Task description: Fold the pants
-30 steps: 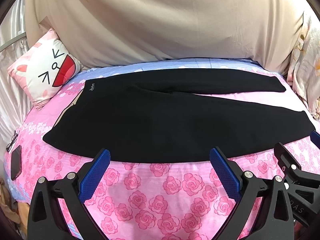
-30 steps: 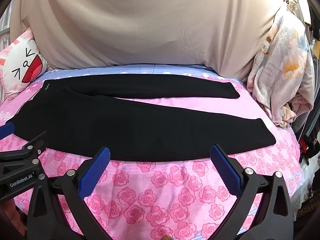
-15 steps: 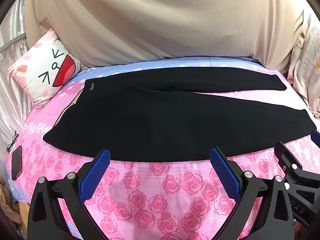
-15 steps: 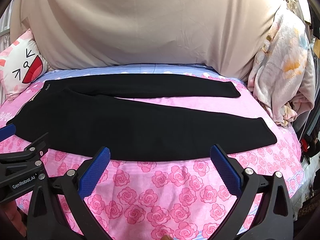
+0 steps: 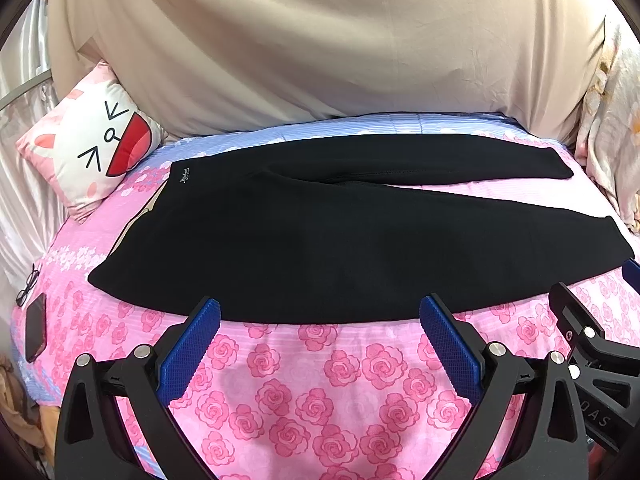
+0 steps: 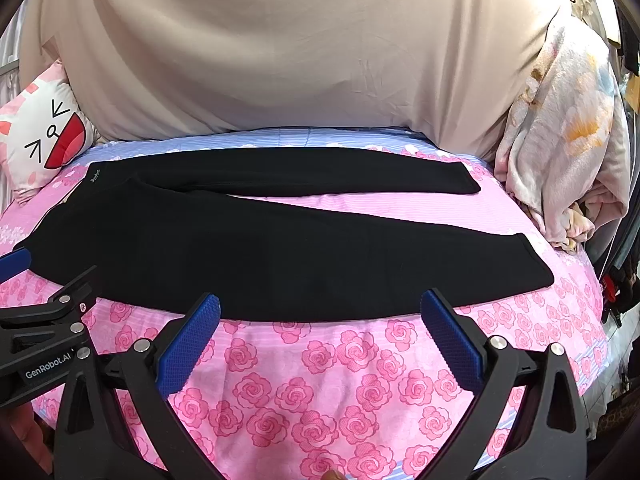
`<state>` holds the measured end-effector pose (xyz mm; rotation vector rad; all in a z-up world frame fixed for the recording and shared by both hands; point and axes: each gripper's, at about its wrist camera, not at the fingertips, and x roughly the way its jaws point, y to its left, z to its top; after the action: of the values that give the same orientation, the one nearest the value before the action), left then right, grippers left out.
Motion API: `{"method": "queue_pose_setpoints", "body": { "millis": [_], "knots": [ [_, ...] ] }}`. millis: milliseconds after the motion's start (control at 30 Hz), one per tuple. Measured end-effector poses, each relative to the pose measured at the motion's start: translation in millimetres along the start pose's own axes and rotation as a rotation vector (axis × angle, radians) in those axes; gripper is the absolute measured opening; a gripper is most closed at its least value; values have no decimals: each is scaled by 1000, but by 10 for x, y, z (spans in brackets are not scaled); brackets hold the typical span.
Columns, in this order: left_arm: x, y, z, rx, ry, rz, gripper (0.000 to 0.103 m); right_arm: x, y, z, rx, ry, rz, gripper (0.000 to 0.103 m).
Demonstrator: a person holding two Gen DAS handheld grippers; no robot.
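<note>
Black pants (image 5: 320, 240) lie flat on the pink rose bedsheet (image 5: 304, 392), waistband to the left, both legs stretching right with a gap between them; they also show in the right wrist view (image 6: 256, 248). My left gripper (image 5: 320, 344) is open and empty, hovering just in front of the pants' near edge. My right gripper (image 6: 320, 344) is open and empty, in front of the near leg. The right gripper shows at the right edge of the left wrist view (image 5: 592, 344). The left gripper shows at the left edge of the right wrist view (image 6: 44, 320).
A cartoon-face pillow (image 5: 88, 148) lies at the bed's left end. A beige sheet (image 5: 320, 40) hangs behind the bed. A floral blanket (image 6: 568, 136) is heaped at the right. A phone (image 5: 35, 332) and glasses (image 5: 28, 284) lie near the left edge.
Both grippers have barely shifted; the view has drifted slightly. The pants have not moved and both grippers stay open.
</note>
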<state>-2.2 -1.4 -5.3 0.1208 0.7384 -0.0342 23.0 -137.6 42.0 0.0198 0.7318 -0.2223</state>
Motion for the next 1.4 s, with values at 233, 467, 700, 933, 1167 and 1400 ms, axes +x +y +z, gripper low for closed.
{"method": "queue_pose_setpoints", "body": {
  "millis": [233, 467, 700, 933, 1167, 1400],
  "knots": [
    [4, -21, 27, 3, 1, 3, 98, 5, -2, -14, 2, 2, 3, 98],
    [16, -22, 34, 3, 6, 4, 98, 17, -3, -17, 5, 6, 3, 98],
    [16, -20, 31, 3, 6, 3, 98, 23, -4, -18, 6, 8, 3, 98],
    [44, -5, 22, 2, 11, 2, 98, 34, -13, -17, 6, 8, 4, 98],
    [51, 11, 16, 5, 12, 1, 98, 41, -35, -33, 10, 14, 3, 98],
    [50, 0, 22, 8, 14, 1, 98, 67, -39, -20, 10, 20, 5, 98]
  ]
}}
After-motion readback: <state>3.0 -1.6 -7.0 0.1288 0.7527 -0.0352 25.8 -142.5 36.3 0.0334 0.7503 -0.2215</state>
